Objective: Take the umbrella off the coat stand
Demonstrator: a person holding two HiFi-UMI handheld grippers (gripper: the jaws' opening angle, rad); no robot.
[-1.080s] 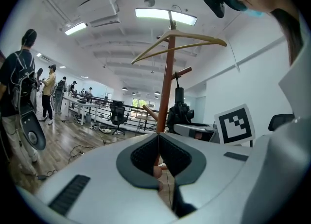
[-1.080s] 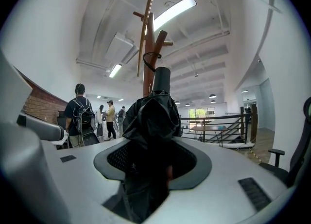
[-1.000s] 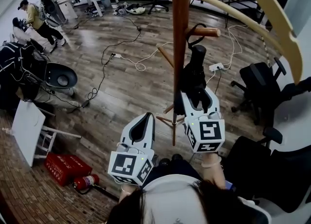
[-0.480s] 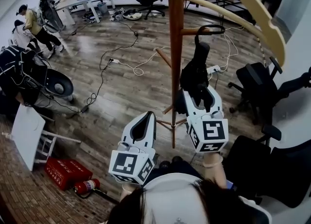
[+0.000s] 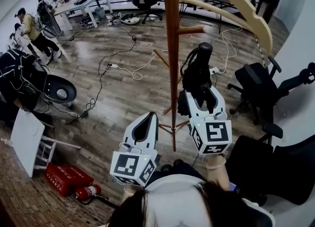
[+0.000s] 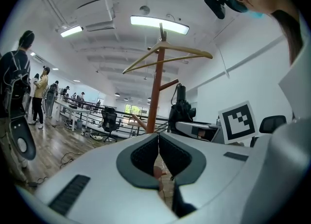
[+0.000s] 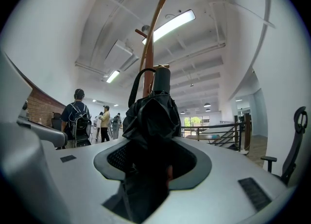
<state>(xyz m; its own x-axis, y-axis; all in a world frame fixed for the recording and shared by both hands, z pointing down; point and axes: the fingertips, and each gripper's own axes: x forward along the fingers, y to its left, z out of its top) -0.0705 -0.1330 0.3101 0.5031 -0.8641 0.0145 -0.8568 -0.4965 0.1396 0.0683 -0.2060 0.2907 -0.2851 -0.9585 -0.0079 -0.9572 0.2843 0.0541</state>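
A folded black umbrella (image 5: 198, 76) stands upright between the pads of my right gripper (image 5: 201, 97), which is shut on its lower body. Its wrist strap (image 5: 187, 62) hangs loose below the short wooden peg (image 5: 191, 29) of the coat stand (image 5: 171, 48), apart from it. In the right gripper view the umbrella (image 7: 151, 113) fills the jaws of my right gripper (image 7: 153, 157), with the stand's pole (image 7: 147, 62) just behind. My left gripper (image 5: 145, 125) hovers lower left of the pole, shut and empty; in its own view the left gripper (image 6: 158, 143) has its pads meeting.
A long wooden hanger (image 5: 236, 12) arches from the stand's top over the right gripper. Black office chairs (image 5: 253, 90) stand at the right. Cables (image 5: 123, 66) trail across the wooden floor. A red box (image 5: 66, 177), a fire extinguisher (image 5: 87, 190) and a white board (image 5: 27, 135) lie lower left. People (image 5: 32, 24) stand far left.
The umbrella's strap was looped over the peg, slid to its tip, and is now off it. My right gripper rose slightly with the umbrella. The left gripper barely shifted.
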